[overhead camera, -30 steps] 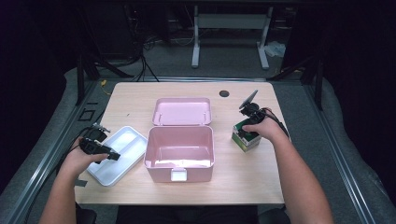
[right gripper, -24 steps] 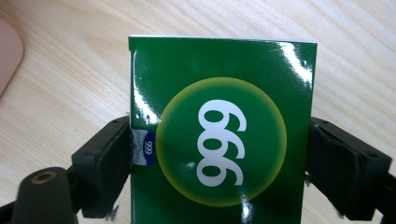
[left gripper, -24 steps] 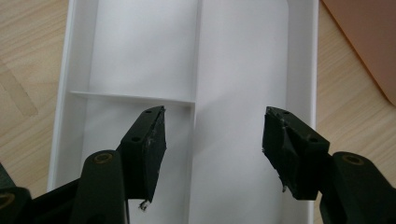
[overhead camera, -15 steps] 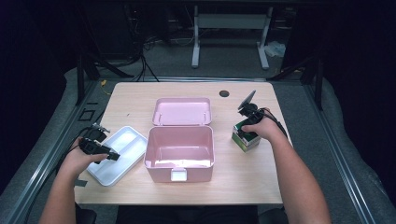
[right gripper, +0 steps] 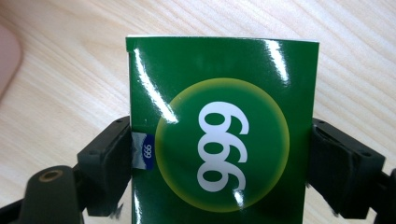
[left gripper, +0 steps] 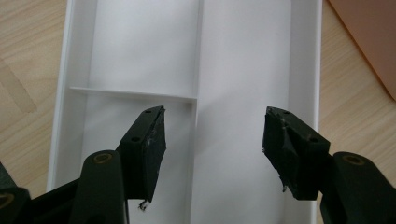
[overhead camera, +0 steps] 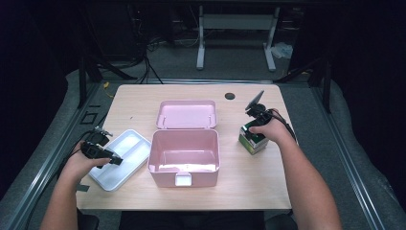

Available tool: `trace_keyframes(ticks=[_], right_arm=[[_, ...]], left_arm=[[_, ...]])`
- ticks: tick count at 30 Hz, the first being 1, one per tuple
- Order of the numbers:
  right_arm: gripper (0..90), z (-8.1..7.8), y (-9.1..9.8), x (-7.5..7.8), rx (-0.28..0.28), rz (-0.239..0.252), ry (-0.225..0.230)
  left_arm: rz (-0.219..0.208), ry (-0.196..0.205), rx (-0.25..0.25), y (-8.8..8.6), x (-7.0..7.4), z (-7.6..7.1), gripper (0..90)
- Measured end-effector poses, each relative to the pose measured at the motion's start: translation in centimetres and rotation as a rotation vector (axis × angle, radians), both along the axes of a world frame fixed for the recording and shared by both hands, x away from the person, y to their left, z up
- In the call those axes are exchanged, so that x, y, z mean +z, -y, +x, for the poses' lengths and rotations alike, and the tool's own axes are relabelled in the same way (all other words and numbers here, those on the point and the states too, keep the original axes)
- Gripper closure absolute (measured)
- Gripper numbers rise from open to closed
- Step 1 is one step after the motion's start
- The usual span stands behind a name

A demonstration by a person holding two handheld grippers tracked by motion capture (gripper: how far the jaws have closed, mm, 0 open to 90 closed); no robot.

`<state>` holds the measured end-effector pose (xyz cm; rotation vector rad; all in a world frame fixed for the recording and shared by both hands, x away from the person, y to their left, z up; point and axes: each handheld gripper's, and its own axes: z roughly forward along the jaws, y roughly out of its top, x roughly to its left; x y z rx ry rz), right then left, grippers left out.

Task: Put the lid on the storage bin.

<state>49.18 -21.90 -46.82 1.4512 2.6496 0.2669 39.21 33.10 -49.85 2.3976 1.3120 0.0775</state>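
A glossy green box [overhead camera: 252,140] with a yellow-green circle and "999" on it [right gripper: 224,130] stands on the wooden table at the right. My right gripper [overhead camera: 253,133] [right gripper: 223,128] reaches down over it, and both jaws press against its two sides. At the left lies a white divided tray [overhead camera: 130,143] [left gripper: 144,46]. My left gripper [overhead camera: 114,160] [left gripper: 215,116] hovers open just over the tray's near part, with nothing between its jaws.
A pink storage box [overhead camera: 183,170] stands open and empty at the table's middle, with its lid [overhead camera: 186,115] lying flat behind it. A dark round hole [overhead camera: 230,96] marks the far table top. The pink box's corner [left gripper: 369,42] lies right of the tray.
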Motion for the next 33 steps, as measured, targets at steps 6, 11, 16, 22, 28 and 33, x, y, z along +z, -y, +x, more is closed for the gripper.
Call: trace_keyframes(ticks=[6, 11, 16, 22, 28, 33], right_arm=[[16.1, -0.2, -0.2, 1.2, 0.013, -0.002, 0.007], [16.1, -0.5, -0.5, 2.7, 0.037, 0.000, 0.012], [16.1, -1.0, -1.3, 4.8, 0.058, -0.001, 0.024], [16.1, -1.5, -2.0, 6.5, 0.080, 0.009, 0.024], [16.1, -2.4, -3.0, 9.0, 0.123, 0.027, 0.037], [16.2, -3.5, -4.4, 10.8, 0.211, 0.037, 0.055]], left_arm=[[0.000, -0.002, -0.003, 0.0, -0.1, 0.0, 39.5], [-0.001, -0.005, -0.003, -0.1, -0.1, 0.0, 39.5], [-0.005, -0.005, -0.001, -0.2, -0.1, 0.0, 39.5], [-0.005, -0.011, -0.001, -0.3, -0.2, 0.0, 39.5], [-0.007, -0.011, -0.004, -0.2, -0.2, 0.0, 39.6], [-0.009, -0.013, -0.004, -0.2, -0.2, 0.0, 39.6]])
